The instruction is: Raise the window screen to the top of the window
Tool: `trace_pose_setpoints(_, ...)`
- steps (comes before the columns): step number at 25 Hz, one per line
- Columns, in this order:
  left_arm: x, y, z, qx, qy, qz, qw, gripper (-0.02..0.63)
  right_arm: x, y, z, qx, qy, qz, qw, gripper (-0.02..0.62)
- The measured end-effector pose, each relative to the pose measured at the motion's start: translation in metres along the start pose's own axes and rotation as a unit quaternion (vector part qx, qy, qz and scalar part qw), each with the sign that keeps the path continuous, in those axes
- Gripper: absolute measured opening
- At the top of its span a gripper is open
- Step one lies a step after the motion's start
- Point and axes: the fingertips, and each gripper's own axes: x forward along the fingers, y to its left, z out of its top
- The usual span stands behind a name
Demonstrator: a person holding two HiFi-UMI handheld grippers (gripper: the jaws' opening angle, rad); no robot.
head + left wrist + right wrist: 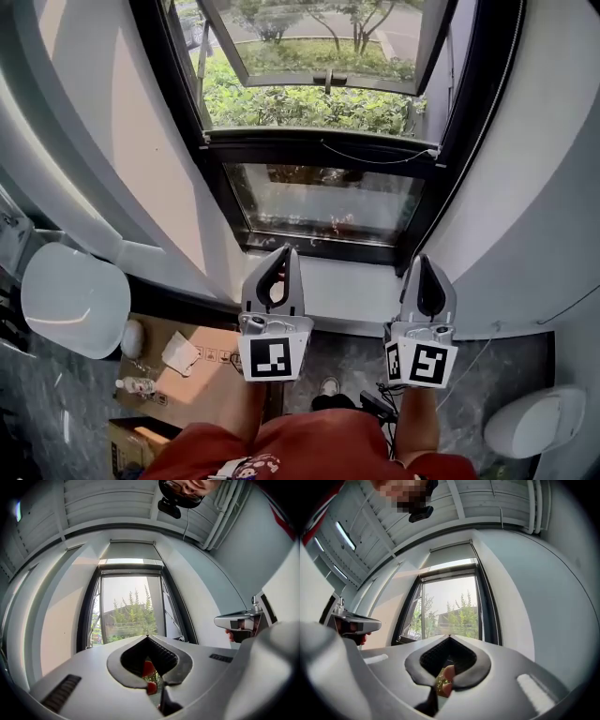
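- The left gripper (286, 253) and the right gripper (424, 262) were held side by side, pointing at the window. Each had its jaws pressed together with nothing between them.
- The white sill (347, 281) lay just beyond their tips.
- Farther on, the window screen (309, 141) showed as a dark bar across the frame about halfway up. It was above and well apart from both grippers, and neither touched it.
- Green shrubs (309, 103) lay outside.
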Motion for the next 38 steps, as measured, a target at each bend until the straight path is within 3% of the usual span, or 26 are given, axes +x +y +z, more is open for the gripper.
trace_pose_setpoints(8,0.046,-0.003,-0.008,0.006,0.002,0.007,1.0,0.006,0.045,-0.024,-0.019,0.011,-0.001,0.006,1.0,0.011)
trace_pose_setpoints(20,0.091,0.03,-0.032,0.003,0.002,0.016,0.9999,0.005,0.099,-0.013,-0.047,0.007,0.003,0.016,1.0,0.011)
trace_pose_setpoints(29,0.153,0.081,-0.054,0.006,0.0,0.016,0.9998,0.006,0.177,0.007,-0.066,-0.008,-0.005,0.014,1.0,0.011)
trace_pose_setpoints(38,0.218,0.132,-0.069,0.006,-0.001,-0.007,1.0,0.006,0.252,0.03,-0.078,-0.026,-0.003,-0.002,1.0,0.011)
